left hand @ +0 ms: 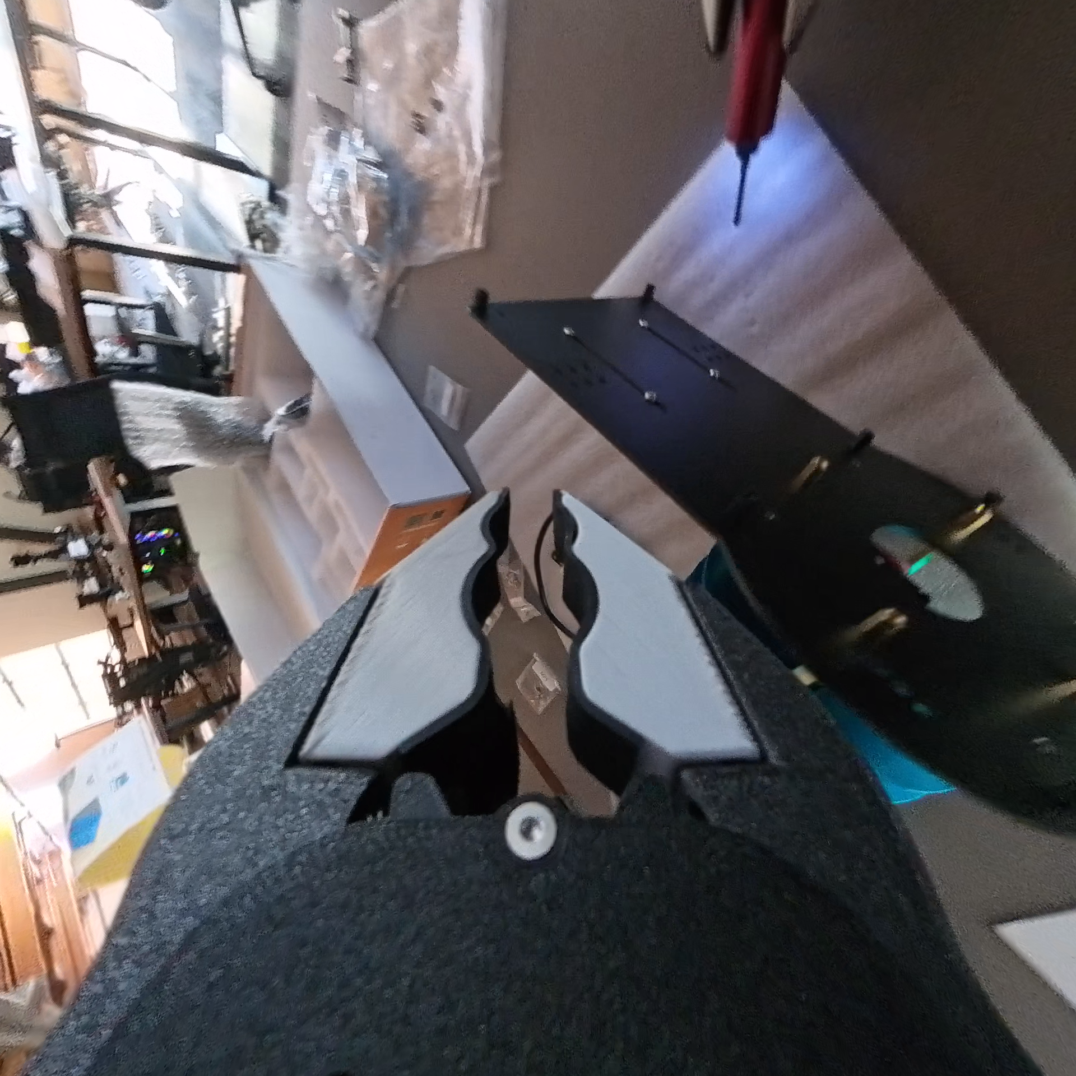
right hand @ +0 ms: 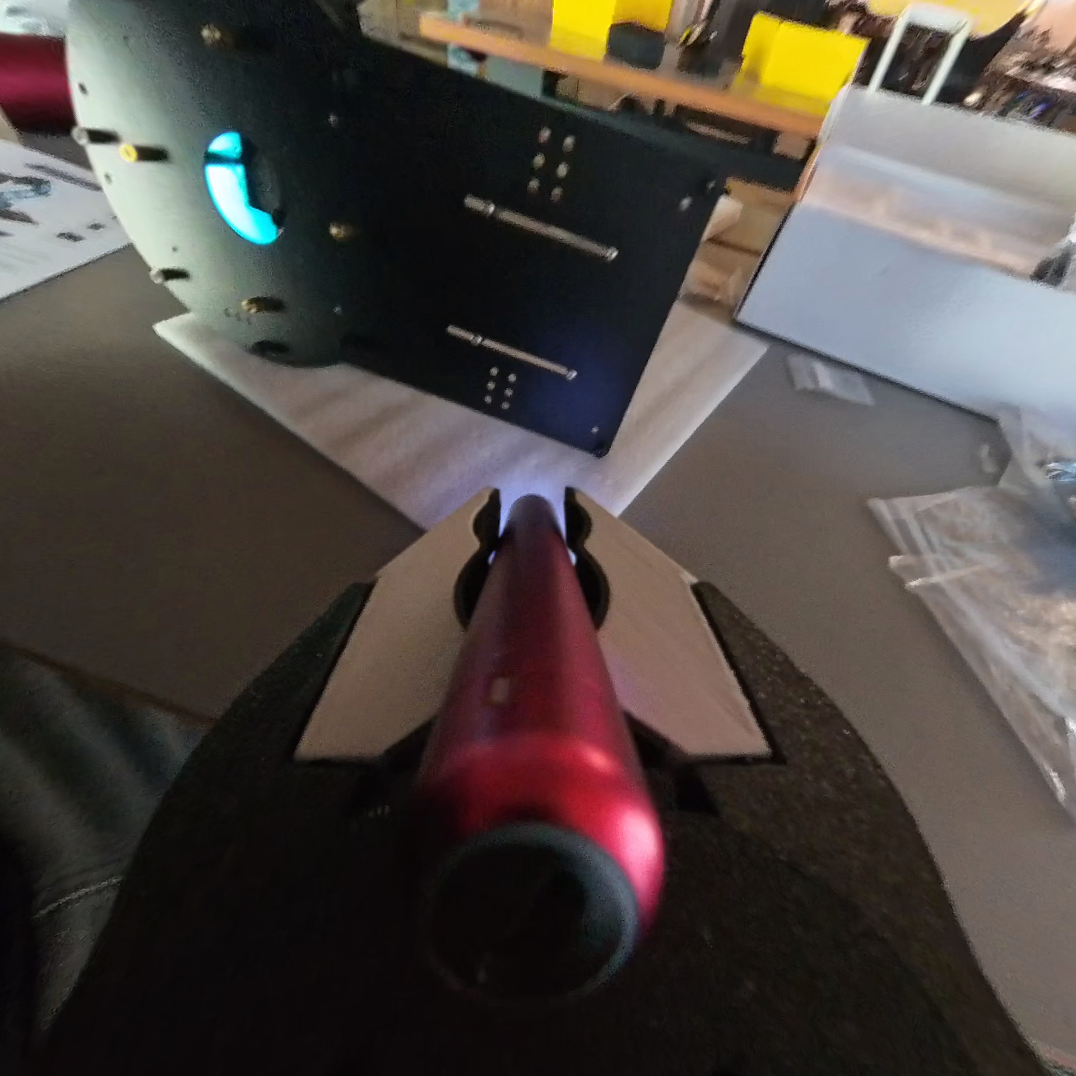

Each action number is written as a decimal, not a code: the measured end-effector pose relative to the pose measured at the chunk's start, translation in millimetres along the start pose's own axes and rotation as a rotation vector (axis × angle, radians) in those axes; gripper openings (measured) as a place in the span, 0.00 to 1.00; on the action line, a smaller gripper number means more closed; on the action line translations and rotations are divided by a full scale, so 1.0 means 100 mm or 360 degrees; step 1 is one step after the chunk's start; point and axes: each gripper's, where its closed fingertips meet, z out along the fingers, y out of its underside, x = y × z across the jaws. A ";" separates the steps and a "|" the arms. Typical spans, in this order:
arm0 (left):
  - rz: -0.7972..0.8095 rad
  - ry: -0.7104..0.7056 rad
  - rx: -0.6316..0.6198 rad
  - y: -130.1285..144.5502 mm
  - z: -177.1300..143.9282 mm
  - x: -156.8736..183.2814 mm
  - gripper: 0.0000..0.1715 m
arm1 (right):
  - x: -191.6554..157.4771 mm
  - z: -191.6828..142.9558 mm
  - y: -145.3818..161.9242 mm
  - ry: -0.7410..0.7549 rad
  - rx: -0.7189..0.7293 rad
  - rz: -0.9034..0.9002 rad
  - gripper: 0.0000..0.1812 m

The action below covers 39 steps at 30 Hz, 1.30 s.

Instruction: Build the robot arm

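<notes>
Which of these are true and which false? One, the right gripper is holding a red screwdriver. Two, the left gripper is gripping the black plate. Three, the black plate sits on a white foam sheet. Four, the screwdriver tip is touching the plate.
1. The right gripper holds a red screwdriver. True: its fingers are shut on the handle.
2. The left gripper grips the black plate. False: its jaws stand apart with nothing between them, beside the plate.
3. The black plate rests on a white foam sheet. True.
4. The screwdriver tip touches the plate. False: in the left wrist view the tip hangs clear of the plate, over the foam sheet.
</notes>
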 end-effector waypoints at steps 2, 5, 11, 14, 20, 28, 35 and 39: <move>-0.0090 -0.0124 0.0010 -0.15 -0.16 -0.02 0.09 | -0.01 -0.02 0.01 0.0000 -0.0009 0.0021 0.11; -0.0202 -0.0263 0.0065 -0.50 -0.31 0.13 0.12 | -0.02 -0.04 -0.02 0.0041 -0.0002 0.0032 0.11; -0.0193 -0.0400 -0.0023 -0.96 0.17 0.81 0.28 | -0.40 -0.27 -0.66 -0.0215 0.0526 0.0437 0.10; -0.0091 -0.0601 -0.0005 -1.06 0.23 0.78 0.25 | -0.54 -0.31 -0.79 -0.0276 0.0597 0.0454 0.10; 0.0161 -0.0755 -0.0023 -1.24 0.30 0.84 0.10 | -0.58 -0.46 -0.98 -0.0295 0.0725 0.0374 0.11; 0.0323 -0.0852 -0.0041 -1.17 0.18 0.77 0.09 | -0.61 -0.44 -0.87 -0.0200 0.0613 0.0085 0.11; 0.0434 -0.0959 -0.0088 -1.16 0.15 0.78 0.09 | -0.65 -0.37 -0.83 -0.0145 0.0576 -0.0025 0.12; 0.0484 -0.1037 -0.0107 -1.15 0.13 0.77 0.09 | -0.67 -0.36 -0.83 -0.0109 0.0581 -0.0055 0.11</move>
